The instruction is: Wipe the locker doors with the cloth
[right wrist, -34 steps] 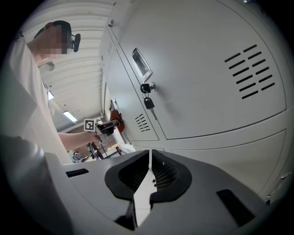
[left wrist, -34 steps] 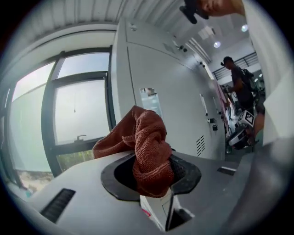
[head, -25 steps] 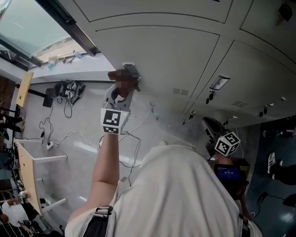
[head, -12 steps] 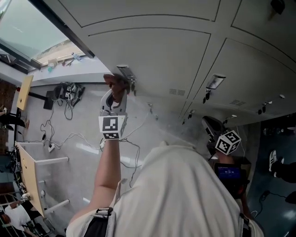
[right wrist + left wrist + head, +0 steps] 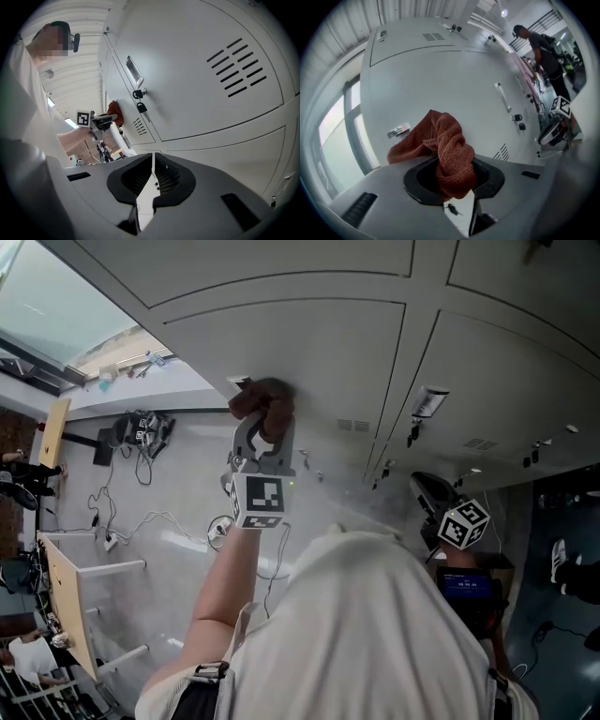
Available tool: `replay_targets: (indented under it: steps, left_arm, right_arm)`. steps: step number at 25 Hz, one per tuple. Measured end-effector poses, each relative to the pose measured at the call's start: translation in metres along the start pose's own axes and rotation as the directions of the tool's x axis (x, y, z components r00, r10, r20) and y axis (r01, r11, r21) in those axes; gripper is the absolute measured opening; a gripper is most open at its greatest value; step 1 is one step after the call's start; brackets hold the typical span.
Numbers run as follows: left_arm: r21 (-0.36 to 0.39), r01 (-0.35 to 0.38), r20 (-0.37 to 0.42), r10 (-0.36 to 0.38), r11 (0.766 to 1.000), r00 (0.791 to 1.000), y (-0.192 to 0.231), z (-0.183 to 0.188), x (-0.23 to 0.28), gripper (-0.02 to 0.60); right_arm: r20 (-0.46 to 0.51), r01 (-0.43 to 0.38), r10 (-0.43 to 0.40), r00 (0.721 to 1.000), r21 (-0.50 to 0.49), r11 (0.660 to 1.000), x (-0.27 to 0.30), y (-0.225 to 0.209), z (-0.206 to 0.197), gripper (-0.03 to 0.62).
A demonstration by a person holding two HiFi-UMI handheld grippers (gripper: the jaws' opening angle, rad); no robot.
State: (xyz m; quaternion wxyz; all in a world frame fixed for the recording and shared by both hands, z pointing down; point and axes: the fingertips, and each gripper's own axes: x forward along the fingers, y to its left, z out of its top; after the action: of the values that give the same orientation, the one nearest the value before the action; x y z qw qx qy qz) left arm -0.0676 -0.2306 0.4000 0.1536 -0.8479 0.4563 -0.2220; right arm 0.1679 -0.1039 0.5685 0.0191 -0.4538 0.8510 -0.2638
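While left tool (image 5: 263, 426) pinches rust-brown cloth (image 5: 449, 147) at its bunched middle, cloth sits up against grey locker door (image 5: 319, 352), just beside small latch plate (image 5: 398, 131). Cloth looks knitted, soft, light and limp. Loose flap spreads left of jaws. Should flatten readily onto panel, could snag on latch plate. Best hold judged: thick fold, deep between jaws. Right tool (image 5: 153, 174) low by neighbouring door, jaws pressed together, nothing between.

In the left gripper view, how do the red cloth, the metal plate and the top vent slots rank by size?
1. cloth, largest, though nearest the camera.
2. metal plate and vent slots: they look alike, so unranked.
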Motion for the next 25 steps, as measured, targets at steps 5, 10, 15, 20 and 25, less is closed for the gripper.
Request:
replay_targets:
  steps: [5,10,15,20,25]
  left_arm:
    - [-0.008,0.130,0.024,-0.130,0.991,0.991,-0.070,0.019,0.023,0.112]
    - [-0.024,0.301,0.089,-0.298,0.953,0.950,-0.141,0.043,0.043,0.112]
    - [0.014,0.391,0.180,-0.387,0.920,0.904,-0.179,0.083,0.047,0.113]
    - [0.007,0.258,0.254,-0.252,0.966,0.934,-0.148,0.118,0.040,0.112]
    - [-0.123,0.072,0.248,-0.040,0.990,0.968,-0.077,0.096,0.021,0.112]
  right_arm:
    - [0.002,0.001,-0.001,1.000,-0.003,1.000,0.000,0.004,0.004,0.029]
    - [0.005,0.017,-0.017,1.000,0.003,1.000,-0.005,-0.008,-0.001,0.029]
    - [0.026,0.048,-0.049,0.998,0.016,0.999,-0.015,-0.013,-0.002,0.029]
    - [0.051,0.080,-0.082,0.995,0.034,0.996,-0.029,-0.028,0.001,0.029]
    - [0.060,0.079,-0.081,0.995,0.039,0.996,-0.029,-0.028,0.002,0.029]
